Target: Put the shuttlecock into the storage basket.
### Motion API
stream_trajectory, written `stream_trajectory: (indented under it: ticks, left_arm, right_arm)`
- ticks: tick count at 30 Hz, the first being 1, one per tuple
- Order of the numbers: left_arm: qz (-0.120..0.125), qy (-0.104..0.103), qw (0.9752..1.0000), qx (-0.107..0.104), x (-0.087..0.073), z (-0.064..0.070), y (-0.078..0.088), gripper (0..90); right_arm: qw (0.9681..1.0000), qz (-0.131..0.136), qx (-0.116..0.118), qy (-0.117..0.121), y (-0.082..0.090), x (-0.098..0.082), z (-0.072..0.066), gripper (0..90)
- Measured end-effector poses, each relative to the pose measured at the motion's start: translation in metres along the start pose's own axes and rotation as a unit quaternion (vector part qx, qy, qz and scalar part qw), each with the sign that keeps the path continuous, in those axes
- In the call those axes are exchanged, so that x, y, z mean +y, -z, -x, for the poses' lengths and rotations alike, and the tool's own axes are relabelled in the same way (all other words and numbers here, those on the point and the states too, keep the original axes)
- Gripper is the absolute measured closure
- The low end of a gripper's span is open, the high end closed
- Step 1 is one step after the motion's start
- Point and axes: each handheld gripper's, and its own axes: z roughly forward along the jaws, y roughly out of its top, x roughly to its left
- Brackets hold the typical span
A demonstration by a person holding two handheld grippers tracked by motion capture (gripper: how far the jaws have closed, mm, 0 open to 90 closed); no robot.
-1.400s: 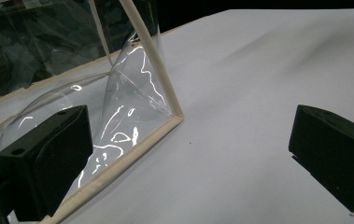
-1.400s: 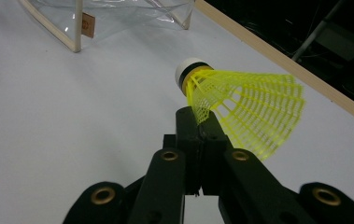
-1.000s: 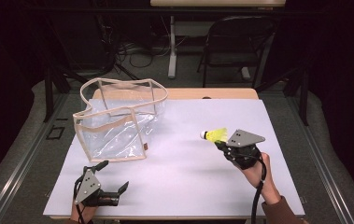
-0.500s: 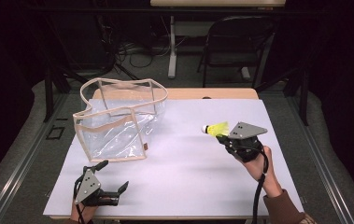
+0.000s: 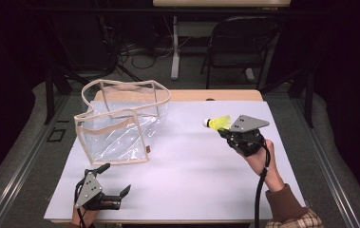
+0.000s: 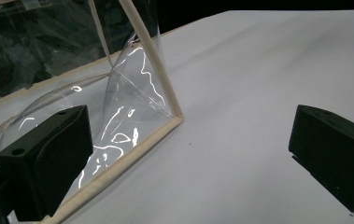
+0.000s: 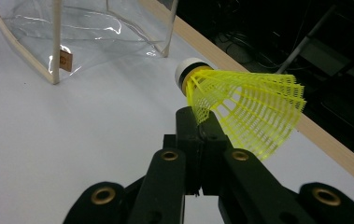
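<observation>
Yellow mesh shuttlecock (image 7: 240, 105), white cork tip, clamped in right gripper (image 7: 201, 122) (skirt edge pinched, partly hidden); left gripper (image 6: 188, 154) jaws apart.

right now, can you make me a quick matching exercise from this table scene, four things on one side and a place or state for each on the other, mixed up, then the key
Things:
1. shuttlecock
2. clear bag
3. left gripper
4. right gripper

Places or states:
A. jaws apart, nothing between them, low at the table's near left corner
B. stands open on the far left part of the white table
C. yellow mesh skirt, white cork tip, pinched by its skirt
D. jaws shut, lifted above the table's right side

Pairs: 1-C, 2-B, 3-A, 4-D
</observation>
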Motion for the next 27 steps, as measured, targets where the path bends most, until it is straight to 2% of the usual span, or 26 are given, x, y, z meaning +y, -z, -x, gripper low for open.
stream_trajectory:
  ticks: [8, 27]
  left_arm:
    - [-0.003, -0.003, 1.0000, 0.000, 0.000, 0.000, -0.001, 0.0]
    - [0.001, 0.000, 1.0000, 0.001, 0.000, 0.000, 0.000, 0.0]
  right_arm:
    - [1.0000, 0.005, 0.002, 0.006, -0.004, 0.010, 0.003, 90.0]
    - [0.9998, 0.009, 0.010, 0.011, -0.027, 0.038, 0.009, 90.0]
